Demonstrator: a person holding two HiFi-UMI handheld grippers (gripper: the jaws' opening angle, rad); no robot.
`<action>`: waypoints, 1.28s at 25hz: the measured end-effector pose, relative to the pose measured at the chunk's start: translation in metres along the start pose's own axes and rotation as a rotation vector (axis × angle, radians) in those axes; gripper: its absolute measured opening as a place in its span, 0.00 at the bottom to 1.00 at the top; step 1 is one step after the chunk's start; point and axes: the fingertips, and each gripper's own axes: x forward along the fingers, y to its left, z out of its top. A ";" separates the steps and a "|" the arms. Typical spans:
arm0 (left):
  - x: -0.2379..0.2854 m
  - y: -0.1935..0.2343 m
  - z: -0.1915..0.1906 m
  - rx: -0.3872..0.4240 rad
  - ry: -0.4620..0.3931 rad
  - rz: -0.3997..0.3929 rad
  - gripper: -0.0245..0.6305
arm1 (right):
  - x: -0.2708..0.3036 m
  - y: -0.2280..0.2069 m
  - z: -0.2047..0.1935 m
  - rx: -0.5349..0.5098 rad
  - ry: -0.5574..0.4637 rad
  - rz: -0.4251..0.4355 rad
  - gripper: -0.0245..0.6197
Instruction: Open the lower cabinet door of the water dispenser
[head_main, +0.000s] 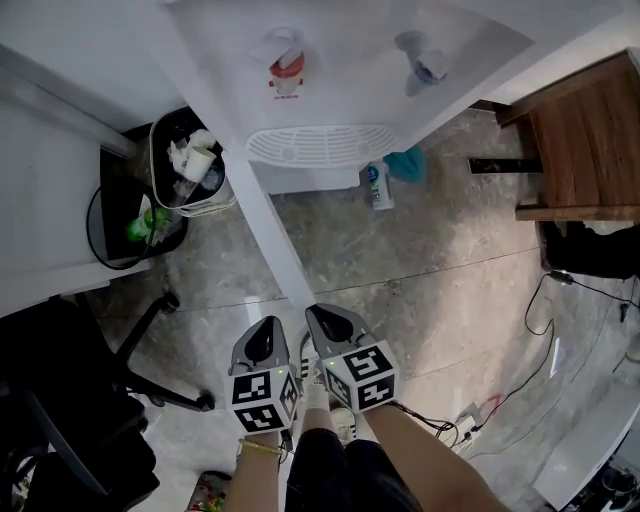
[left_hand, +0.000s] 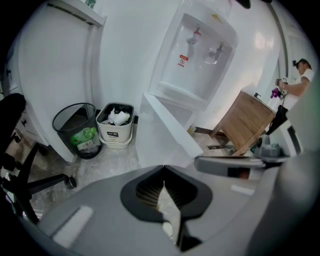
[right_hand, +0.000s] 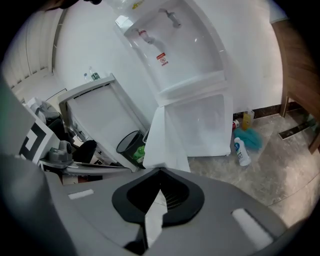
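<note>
side by side, tilted down, the left gripper and right gripper have jaws pressed together, empty, by the open flat white cabinet door's free edge; only the left gripper view shows a person.

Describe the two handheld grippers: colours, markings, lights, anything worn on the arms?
Twins: left gripper and right gripper have grey shells, black jaw insets and a cube of black-and-white square markers with a small green light. No sleeves; gold-coloured band on the left wrist.
</note>
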 end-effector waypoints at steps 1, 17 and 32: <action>0.000 0.000 0.000 0.000 -0.002 0.000 0.05 | 0.000 0.000 0.000 -0.008 0.004 0.000 0.03; -0.051 -0.068 -0.001 0.023 0.069 -0.051 0.05 | -0.087 -0.006 -0.006 0.093 0.023 -0.064 0.03; -0.064 -0.093 -0.013 0.075 0.088 -0.062 0.05 | -0.121 -0.014 -0.013 0.107 -0.007 -0.100 0.02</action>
